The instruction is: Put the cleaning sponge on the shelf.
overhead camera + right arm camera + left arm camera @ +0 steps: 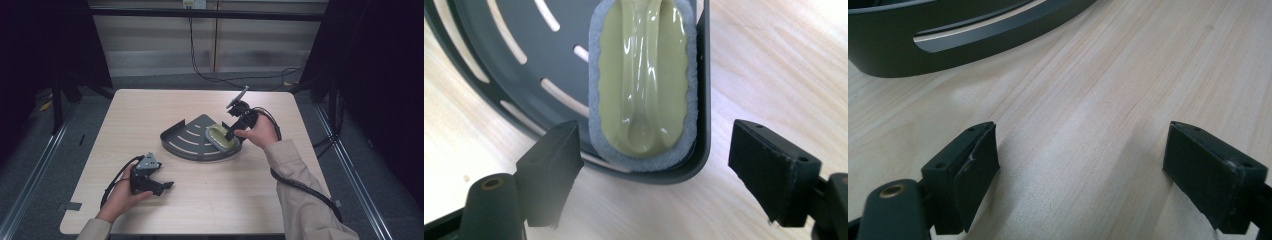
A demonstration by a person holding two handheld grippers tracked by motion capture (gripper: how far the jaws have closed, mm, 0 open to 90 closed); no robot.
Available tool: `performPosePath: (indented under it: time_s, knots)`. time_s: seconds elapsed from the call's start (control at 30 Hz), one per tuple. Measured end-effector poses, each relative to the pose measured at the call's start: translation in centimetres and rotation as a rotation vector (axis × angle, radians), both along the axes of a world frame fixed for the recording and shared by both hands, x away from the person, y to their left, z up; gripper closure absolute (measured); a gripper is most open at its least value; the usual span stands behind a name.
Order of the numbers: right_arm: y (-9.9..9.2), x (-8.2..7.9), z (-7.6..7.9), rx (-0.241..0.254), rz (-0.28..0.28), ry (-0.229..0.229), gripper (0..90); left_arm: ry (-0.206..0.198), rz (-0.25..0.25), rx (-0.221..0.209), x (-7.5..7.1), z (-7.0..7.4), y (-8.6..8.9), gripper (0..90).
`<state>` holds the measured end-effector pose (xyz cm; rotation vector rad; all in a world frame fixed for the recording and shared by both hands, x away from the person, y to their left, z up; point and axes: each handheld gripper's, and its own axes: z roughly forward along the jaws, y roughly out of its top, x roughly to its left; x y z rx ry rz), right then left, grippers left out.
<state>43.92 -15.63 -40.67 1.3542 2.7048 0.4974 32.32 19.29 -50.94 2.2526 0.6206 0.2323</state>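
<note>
A dark grey slotted corner tray [187, 142] lies at the middle of the wooden table. In its right end lies an oval yellow-green sponge [220, 136] with a grey fuzzy edge. My right gripper [231, 134] hovers over the sponge's near end. In the right gripper view it is open [656, 155], its jaws straddling the sponge [644, 75] and the tray's rim [701, 100] without touching them. My left gripper [165, 185] rests low at the front left, open [1080, 160] and empty, pointing at the tray's outer wall [948, 45].
Bare wood [150, 107] surrounds the tray on all sides. Cables trail from both grippers across the table. More black cables [235, 77] lie on the floor behind the table. Dark curtains flank both sides.
</note>
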Motion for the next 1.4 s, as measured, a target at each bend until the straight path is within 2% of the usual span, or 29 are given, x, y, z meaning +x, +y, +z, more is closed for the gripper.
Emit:
performPosePath:
  time_s: [0.37, 0.73, 0.83, 0.97, 1.17, 1.4]
  knots:
    - [-1.0, -1.2, 0.4, 0.012, 0.016, -0.007, 20.0, 0.0, 0.0, -0.001, 0.0, 0.0, 0.0, 13.9]
    - [-2.0, -2.7, 0.5, 0.013, 0.044, 0.021, 19.9, 0.001, 0.002, -0.002, 0.0, 0.0, 0.0, 13.9]
    - [-2.2, -3.1, 0.4, -0.001, 0.056, 0.045, 19.8, 0.001, 0.001, -0.002, 0.0, 0.0, 0.0, 13.9]
    - [-2.3, -3.6, 0.3, -0.011, 0.077, 0.055, 19.3, -0.001, 0.001, 0.001, 0.0, 0.0, 0.0, 13.9]
    - [-2.4, -4.7, 0.2, -0.002, 0.096, 0.054, 19.1, -0.001, -0.002, 0.005, 0.0, 0.0, 0.0, 13.9]
    - [-2.9, -5.8, -0.6, -0.031, 0.126, 0.064, 19.1, 0.0, -0.002, 0.003, 0.0, 0.0, 0.0, 13.9]
